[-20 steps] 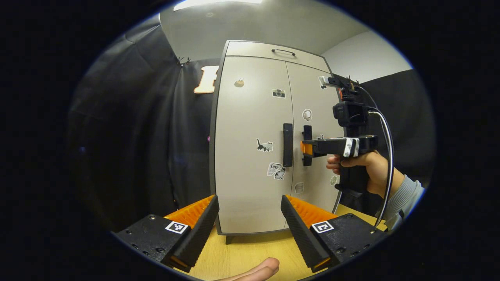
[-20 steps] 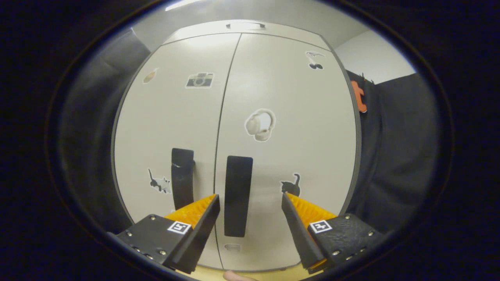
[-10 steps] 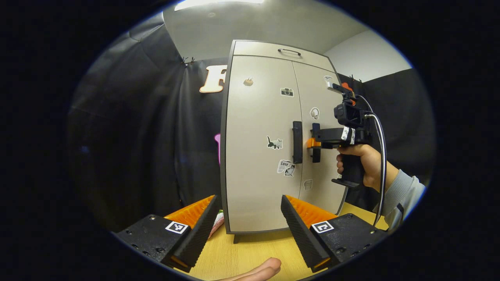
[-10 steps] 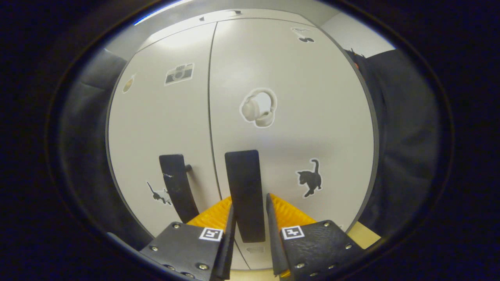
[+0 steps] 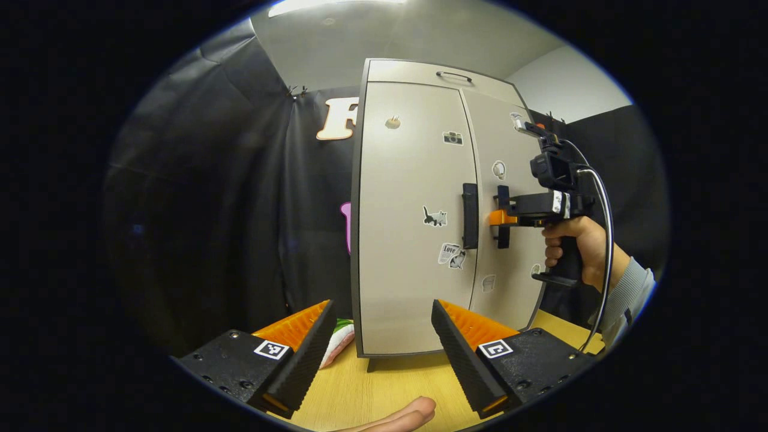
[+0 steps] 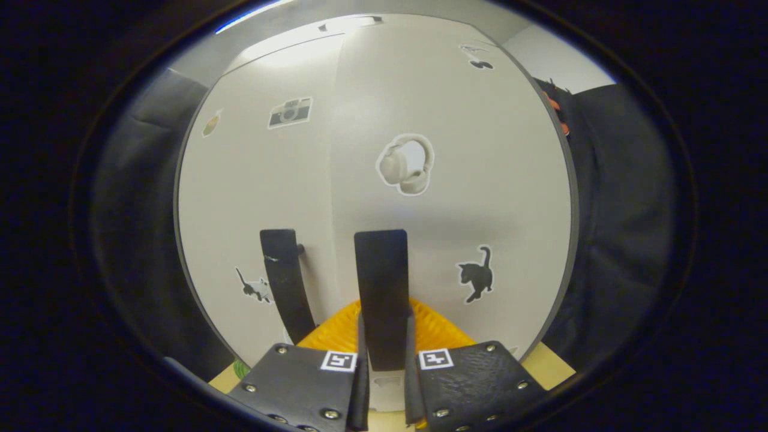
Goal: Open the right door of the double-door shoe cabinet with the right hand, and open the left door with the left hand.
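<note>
Right gripper [image 6: 384,384] has gone from straddling the right door handle [image 6: 381,297] with fingers spread to clamping it, both pads now pressing its lower end. In the left gripper view the cabinet [image 5: 432,204] is sitting further right than a second ago. Near to far there: a fingertip [image 5: 402,417] is poking in at the bottom edge, the left gripper [image 5: 381,354] is hovering over the wooden table [image 5: 384,384] with fingers spread, gripping nothing and well short of the cabinet. Beyond it the left door handle [image 5: 470,216] is standing free on the left door [image 5: 414,210], and a hand [image 5: 576,252] is holding the right gripper against the neighbouring handle. Both doors are looking closed or nearly so.
</note>
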Motion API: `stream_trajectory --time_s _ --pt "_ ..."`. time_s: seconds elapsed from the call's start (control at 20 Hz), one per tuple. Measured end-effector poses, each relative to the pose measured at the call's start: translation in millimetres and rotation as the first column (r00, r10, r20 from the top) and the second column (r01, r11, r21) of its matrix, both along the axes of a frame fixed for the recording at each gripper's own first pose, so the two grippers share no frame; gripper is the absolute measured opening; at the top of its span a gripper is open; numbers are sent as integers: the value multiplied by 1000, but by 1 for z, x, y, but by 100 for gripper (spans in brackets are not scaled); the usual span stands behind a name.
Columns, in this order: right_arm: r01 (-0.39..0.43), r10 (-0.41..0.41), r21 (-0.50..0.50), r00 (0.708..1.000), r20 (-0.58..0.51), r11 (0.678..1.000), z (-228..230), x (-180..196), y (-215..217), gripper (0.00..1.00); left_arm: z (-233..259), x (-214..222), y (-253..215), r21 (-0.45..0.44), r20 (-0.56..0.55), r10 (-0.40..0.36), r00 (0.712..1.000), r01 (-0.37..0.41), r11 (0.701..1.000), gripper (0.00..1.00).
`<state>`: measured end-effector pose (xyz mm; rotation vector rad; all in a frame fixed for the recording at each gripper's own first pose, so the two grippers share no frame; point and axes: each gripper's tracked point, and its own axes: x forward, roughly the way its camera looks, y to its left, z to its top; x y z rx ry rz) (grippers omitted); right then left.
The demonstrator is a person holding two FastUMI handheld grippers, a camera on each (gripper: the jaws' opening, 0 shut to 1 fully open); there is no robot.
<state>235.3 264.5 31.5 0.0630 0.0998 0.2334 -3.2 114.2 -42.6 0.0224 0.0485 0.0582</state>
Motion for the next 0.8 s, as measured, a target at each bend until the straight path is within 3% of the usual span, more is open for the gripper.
stream_trajectory --time_s 0.25,0.3,0.8 --pt "-60 61 3 998 -9 998 -4 -11 -9 23 14 -2 -18 3 22 -14 1000 14 1000 99" --pt "-81 82 22 996 -18 996 1 -26 -13 15 16 -4 -23 2 26 -20 999 20 1000 99" --pt "-175 175 41 985 -3 984 8 -56 -42 15 32 -3 -66 -14 42 -59 997 60 998 98"
